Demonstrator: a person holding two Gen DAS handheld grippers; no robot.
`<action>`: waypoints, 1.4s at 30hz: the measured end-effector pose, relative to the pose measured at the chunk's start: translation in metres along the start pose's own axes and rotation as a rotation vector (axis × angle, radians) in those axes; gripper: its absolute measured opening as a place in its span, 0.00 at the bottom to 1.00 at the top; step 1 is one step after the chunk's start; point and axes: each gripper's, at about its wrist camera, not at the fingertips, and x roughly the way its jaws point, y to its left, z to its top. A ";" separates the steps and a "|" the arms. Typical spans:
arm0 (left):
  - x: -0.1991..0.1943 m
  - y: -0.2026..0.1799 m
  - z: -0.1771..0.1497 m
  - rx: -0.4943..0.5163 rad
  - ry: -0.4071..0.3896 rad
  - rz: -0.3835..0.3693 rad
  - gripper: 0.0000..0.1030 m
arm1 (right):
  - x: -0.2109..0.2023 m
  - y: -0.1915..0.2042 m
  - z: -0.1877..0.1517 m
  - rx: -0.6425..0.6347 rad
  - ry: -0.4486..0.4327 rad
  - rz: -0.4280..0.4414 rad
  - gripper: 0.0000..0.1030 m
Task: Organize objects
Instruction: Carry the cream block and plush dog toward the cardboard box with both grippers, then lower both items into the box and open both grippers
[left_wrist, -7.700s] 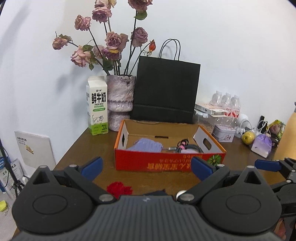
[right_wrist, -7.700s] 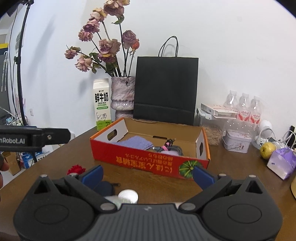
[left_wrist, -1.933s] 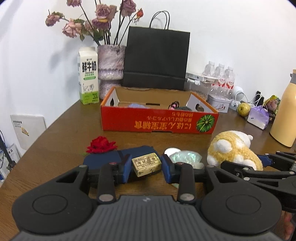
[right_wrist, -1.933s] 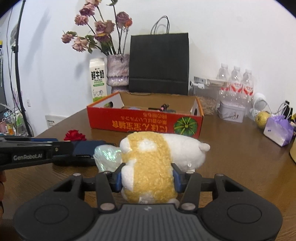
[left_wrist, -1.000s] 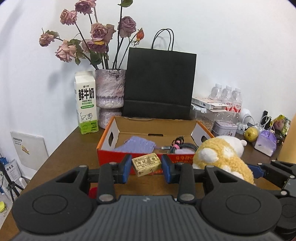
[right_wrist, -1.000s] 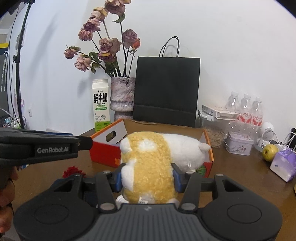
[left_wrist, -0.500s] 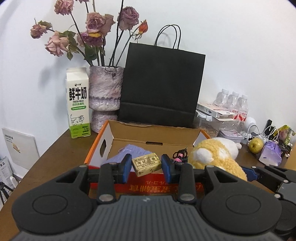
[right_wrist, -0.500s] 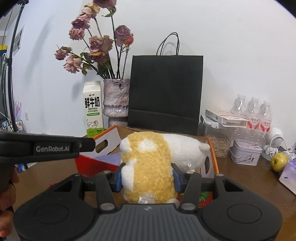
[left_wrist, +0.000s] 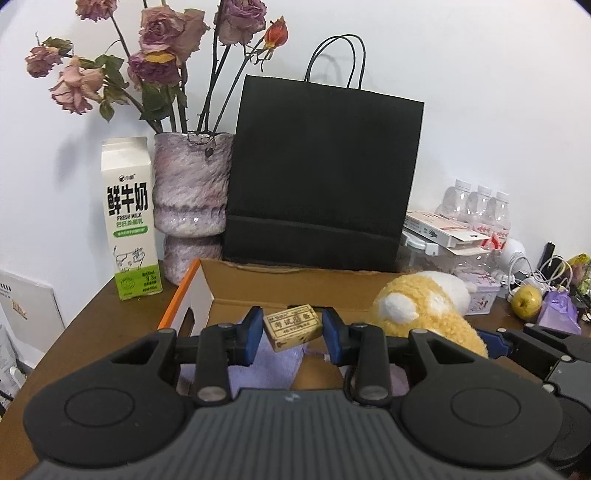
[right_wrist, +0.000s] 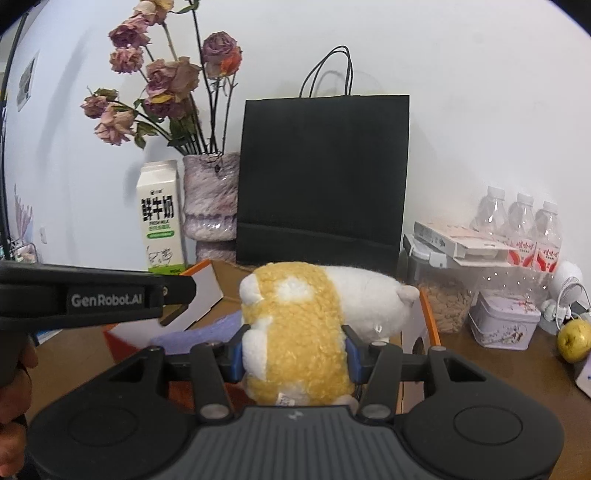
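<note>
Holding a small tan eraser (left_wrist: 293, 328) pinched between the blue fingers (left_wrist: 253, 334) of your left gripper (left_wrist: 292, 334), you keep it above the open cardboard box (left_wrist: 207, 291), over a purple cloth (left_wrist: 266, 363) that lies inside. Your right gripper (right_wrist: 294, 357) squeezes a yellow and white plush toy (right_wrist: 295, 325) by its sides, also above the box. Behind the box a black paper bag (left_wrist: 325, 173) and a milk carton (left_wrist: 129, 218) stand on the brown surface (left_wrist: 92, 321).
</note>
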 end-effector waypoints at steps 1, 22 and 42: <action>0.005 0.000 0.002 0.002 -0.001 0.001 0.35 | 0.004 -0.002 0.002 0.001 -0.002 -0.002 0.47; 0.093 0.012 0.025 -0.011 0.048 0.060 0.35 | 0.080 -0.022 0.018 -0.005 0.037 -0.043 0.47; 0.085 0.010 0.026 -0.002 -0.012 0.117 1.00 | 0.087 -0.023 0.012 0.000 0.072 -0.064 1.00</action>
